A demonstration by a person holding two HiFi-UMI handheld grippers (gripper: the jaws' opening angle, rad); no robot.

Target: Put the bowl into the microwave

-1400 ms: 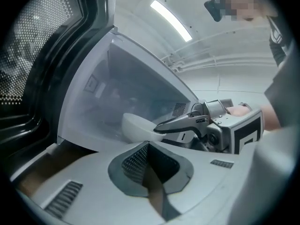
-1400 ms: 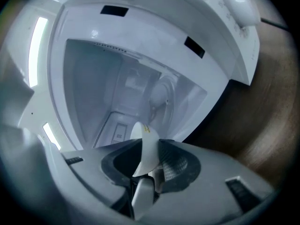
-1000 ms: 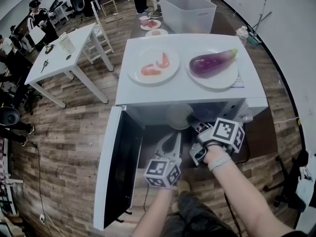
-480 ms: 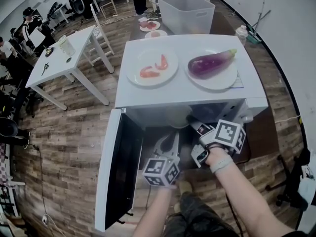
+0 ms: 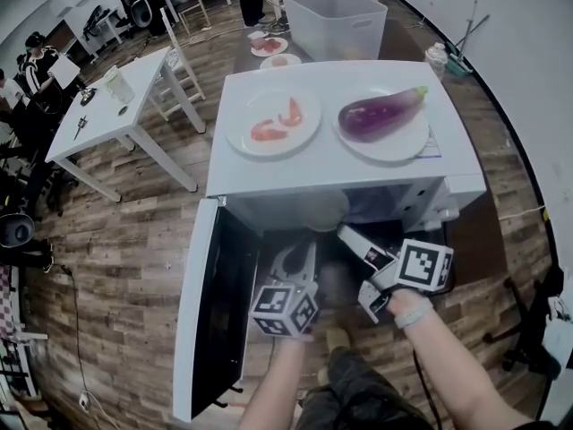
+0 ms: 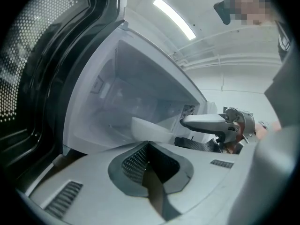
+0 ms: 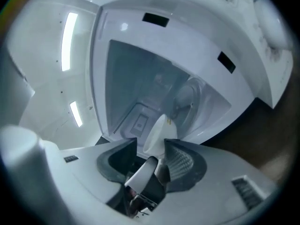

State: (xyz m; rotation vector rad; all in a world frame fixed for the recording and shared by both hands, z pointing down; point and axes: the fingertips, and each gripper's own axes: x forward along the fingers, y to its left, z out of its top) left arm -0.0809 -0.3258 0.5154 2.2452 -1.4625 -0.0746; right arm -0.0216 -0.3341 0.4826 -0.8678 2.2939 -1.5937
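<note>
The white bowl (image 5: 320, 210) sits inside the open microwave (image 5: 329, 165), just behind the cavity's front edge. My right gripper (image 5: 351, 237) is in front of the opening. Its jaws have just been opening and now stand apart. In the right gripper view the bowl (image 7: 158, 134) shows past the fingertips of the right gripper (image 7: 151, 146), and neither pad presses on it. My left gripper (image 5: 297, 260) hovers low at the opening with its jaws together and nothing in them. The left gripper view shows the bowl (image 6: 149, 129) ahead of the left gripper (image 6: 149, 146).
The microwave door (image 5: 210, 316) hangs open to the left. On top of the microwave are a plate with shrimp (image 5: 273, 121) and a plate with an eggplant (image 5: 383, 119). A grey bin (image 5: 338, 18) stands behind, and a white table (image 5: 107, 106) is at the left.
My right gripper has spread its jaws and drawn back from the bowl, towards me and to the right. The bowl stays in the cavity. The left gripper has hardly moved.
</note>
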